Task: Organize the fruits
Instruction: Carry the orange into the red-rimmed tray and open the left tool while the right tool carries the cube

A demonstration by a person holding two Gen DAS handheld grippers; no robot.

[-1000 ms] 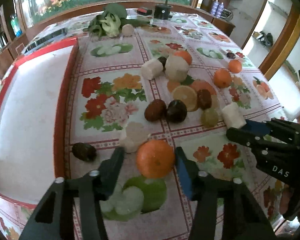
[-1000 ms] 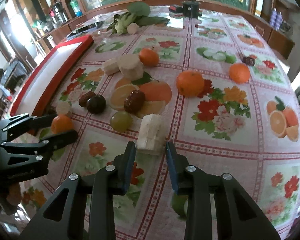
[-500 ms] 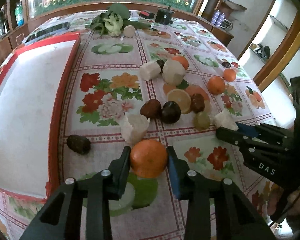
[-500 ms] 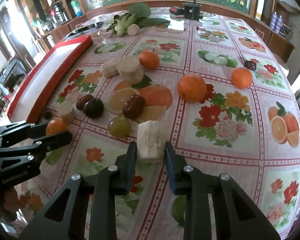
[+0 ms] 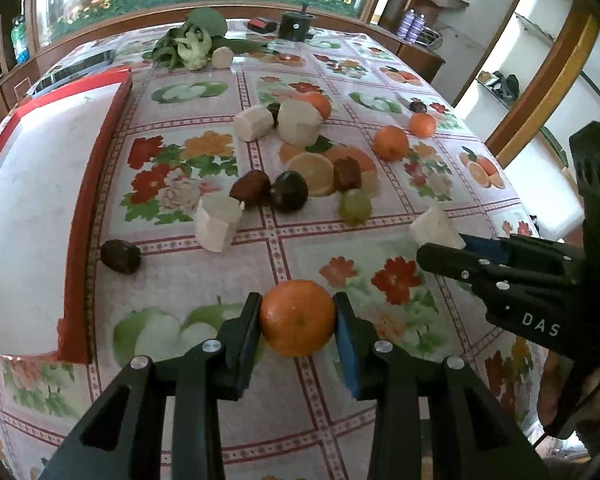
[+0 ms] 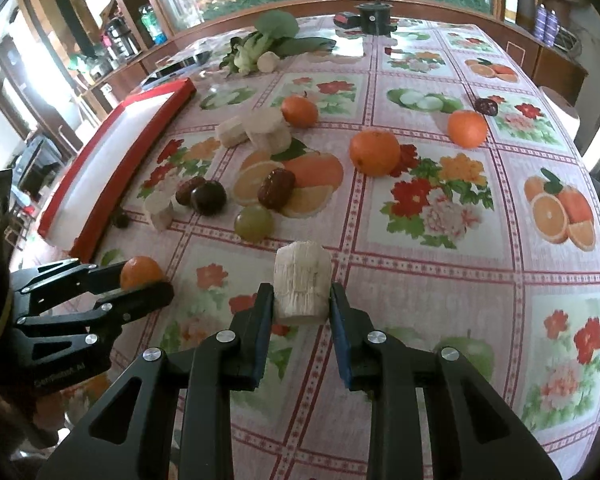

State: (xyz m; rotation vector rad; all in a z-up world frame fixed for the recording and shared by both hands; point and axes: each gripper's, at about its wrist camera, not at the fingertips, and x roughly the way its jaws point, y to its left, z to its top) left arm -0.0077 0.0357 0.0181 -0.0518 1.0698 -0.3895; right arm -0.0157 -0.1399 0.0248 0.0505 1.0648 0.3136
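The left gripper (image 5: 296,322) is clamped on a small orange (image 5: 297,317), its two pads pressed to the fruit's sides, low at the 6 o'clock edge of the left wrist view. The right gripper (image 6: 301,304) is likewise closed on a pale, fibrous white chunk (image 6: 301,288), perhaps peeled sugarcane or banana, though the fisheye view leaves that uncertain. Whether either piece is lifted clear of the flowered tablecloth (image 5: 380,280) cannot be told. The red-rimmed white tray (image 5: 80,216) lies at about 9 o'clock from the left gripper, near it, and looks the likely place to sort into. From the right wrist view the loose pile sits at 11 to 12 o'clock: a green grape (image 6: 254,222), a red date (image 6: 276,189), a dark round fruit (image 6: 209,198), more white chunks, and two oranges (image 6: 375,153) farther off toward 1 o'clock. To do this step well, each piece should probably be raised straight up before it travels, so the orange does not roll out between the flat pads. The left hand's path to the tray should clear the rim and the dark date (image 5: 121,256) lying just beside it. The white chunk looks soft, so a light squeeze suits it, and the two grippers, now near each other, should move one at a time.
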